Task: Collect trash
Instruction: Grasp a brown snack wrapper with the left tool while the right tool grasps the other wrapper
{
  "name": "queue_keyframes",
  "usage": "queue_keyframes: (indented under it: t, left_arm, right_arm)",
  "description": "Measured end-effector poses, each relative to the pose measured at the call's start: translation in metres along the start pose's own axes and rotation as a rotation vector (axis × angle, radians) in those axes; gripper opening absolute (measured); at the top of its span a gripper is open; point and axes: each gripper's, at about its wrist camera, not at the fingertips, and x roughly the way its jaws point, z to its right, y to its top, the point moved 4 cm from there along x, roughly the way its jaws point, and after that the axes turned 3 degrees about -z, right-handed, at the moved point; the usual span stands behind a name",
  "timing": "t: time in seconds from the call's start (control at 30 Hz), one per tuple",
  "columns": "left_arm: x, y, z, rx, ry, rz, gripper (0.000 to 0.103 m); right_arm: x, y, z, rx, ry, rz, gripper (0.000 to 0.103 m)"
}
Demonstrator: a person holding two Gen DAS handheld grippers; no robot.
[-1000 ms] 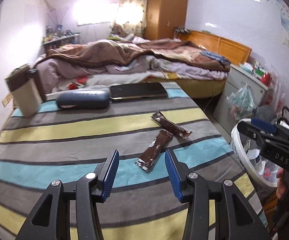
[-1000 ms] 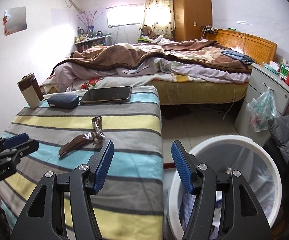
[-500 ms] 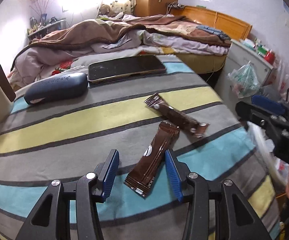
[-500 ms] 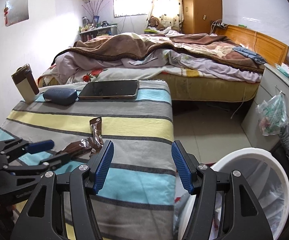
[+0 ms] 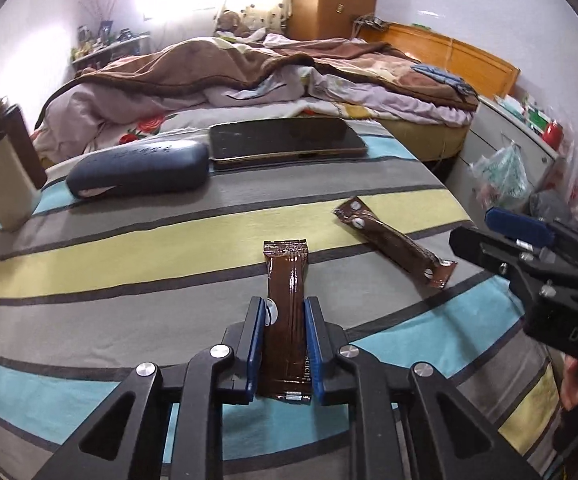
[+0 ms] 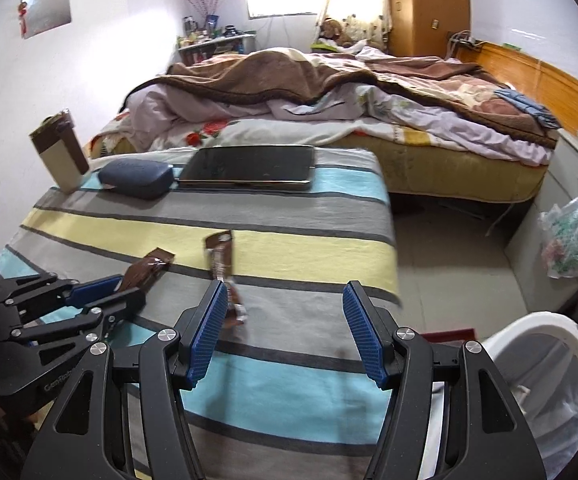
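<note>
Left wrist view: the left gripper (image 5: 285, 344) is seen closing on a brown wrapper (image 5: 287, 300), pinched mid-length. A second wrapper (image 5: 393, 246) lies at two o'clock. Both are judged light, crinkly, slippery. The right gripper (image 6: 285, 338) is held wide, empty.

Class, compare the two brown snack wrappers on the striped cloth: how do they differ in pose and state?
The near wrapper sits between the closing pads of the left claw; the far wrapper lies free, touched by neither claw. The near wrapper points straight away from the left camera; the far wrapper lies slanted, off to its right. The near wrapper looks smooth, the far wrapper more crumpled. Both are long, brown and glossy.
</note>
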Motion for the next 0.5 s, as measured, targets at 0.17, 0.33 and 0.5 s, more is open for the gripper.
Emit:
queue_keyframes:
  t: [0.17, 0.33, 0.5]
  left_arm:
    - [-0.002, -0.002, -0.017, -0.049, 0.023, 0.005, 0.020]
    - [-0.003, -0.003, -0.025, -0.078, 0.017, 0.011, 0.020]
    - [-0.003, -0.003, -0.027, -0.088, 0.030, 0.016, 0.020]
  right_arm:
    - [0.011, 0.000, -0.012, -0.025, 0.016, -0.022, 0.062]
    - [0.022, 0.003, -0.022, -0.069, 0.013, -0.051, 0.061]
    - [0.034, 0.006, -0.027, -0.089, 0.000, -0.083, 0.050]
